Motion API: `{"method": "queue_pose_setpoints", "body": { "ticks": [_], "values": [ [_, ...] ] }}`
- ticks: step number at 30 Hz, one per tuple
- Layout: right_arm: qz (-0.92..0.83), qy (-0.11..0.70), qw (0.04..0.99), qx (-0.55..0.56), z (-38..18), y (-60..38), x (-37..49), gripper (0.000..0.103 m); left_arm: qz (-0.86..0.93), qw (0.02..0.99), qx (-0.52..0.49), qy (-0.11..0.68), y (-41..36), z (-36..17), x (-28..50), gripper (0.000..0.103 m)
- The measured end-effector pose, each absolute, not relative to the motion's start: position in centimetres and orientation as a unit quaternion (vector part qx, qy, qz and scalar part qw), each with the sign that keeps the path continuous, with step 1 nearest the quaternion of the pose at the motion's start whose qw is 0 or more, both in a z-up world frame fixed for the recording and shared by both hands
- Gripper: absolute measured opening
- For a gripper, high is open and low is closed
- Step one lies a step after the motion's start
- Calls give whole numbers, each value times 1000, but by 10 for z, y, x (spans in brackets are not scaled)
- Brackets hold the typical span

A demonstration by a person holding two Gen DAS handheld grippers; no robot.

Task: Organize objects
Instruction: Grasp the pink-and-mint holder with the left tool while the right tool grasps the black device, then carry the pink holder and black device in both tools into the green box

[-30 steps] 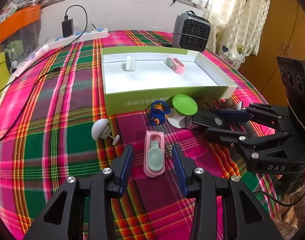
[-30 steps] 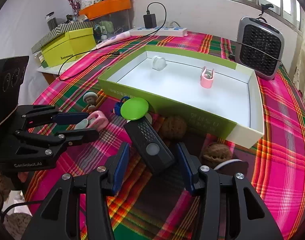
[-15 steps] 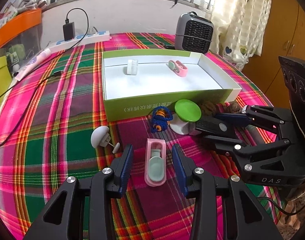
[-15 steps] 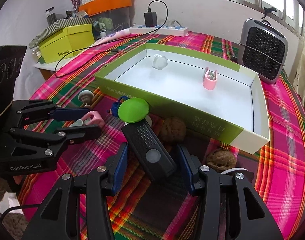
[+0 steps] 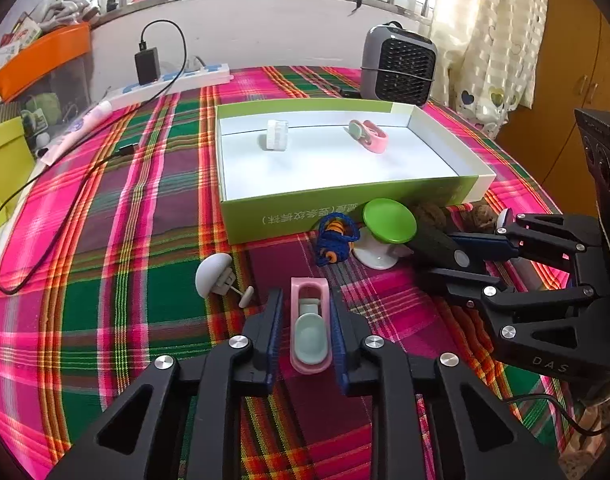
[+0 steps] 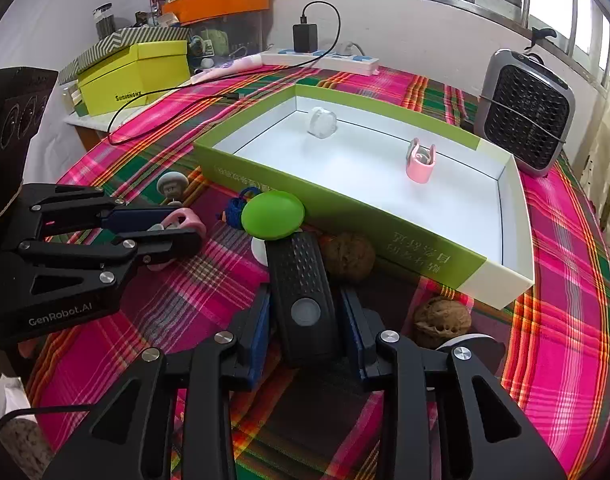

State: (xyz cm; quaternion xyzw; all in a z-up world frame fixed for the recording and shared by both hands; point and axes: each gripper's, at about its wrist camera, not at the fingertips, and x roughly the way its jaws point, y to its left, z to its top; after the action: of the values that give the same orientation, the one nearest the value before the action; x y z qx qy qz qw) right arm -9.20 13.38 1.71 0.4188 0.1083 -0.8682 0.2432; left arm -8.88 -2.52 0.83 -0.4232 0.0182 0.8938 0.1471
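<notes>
the left gripper (image 5: pixel 305 320) had just closed on a pink clip (image 5: pixel 310 330) lying on the plaid tablecloth (image 5: pixel 105 240) in front of the green box (image 5: pixel 345 204). the right gripper (image 6: pixel 307 312) had just closed on a black remote (image 6: pixel 303 292) beside a walnut (image 6: pixel 349 256).

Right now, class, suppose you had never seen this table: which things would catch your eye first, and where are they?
First, the two grippers in front of the green box. The left gripper is clamped on a pink clip, the right gripper on a black remote; both have just been closing. A bright green disc sits between them.
</notes>
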Motion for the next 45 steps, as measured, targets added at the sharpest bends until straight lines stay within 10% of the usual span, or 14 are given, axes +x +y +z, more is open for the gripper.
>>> {"method": "queue_pose_setpoints", "body": {
  "ticks": [45],
  "values": [
    [-876, 67, 252, 407, 44, 146, -86, 28, 903, 155, -400, 12, -23, 38, -84, 16]
  ]
}}
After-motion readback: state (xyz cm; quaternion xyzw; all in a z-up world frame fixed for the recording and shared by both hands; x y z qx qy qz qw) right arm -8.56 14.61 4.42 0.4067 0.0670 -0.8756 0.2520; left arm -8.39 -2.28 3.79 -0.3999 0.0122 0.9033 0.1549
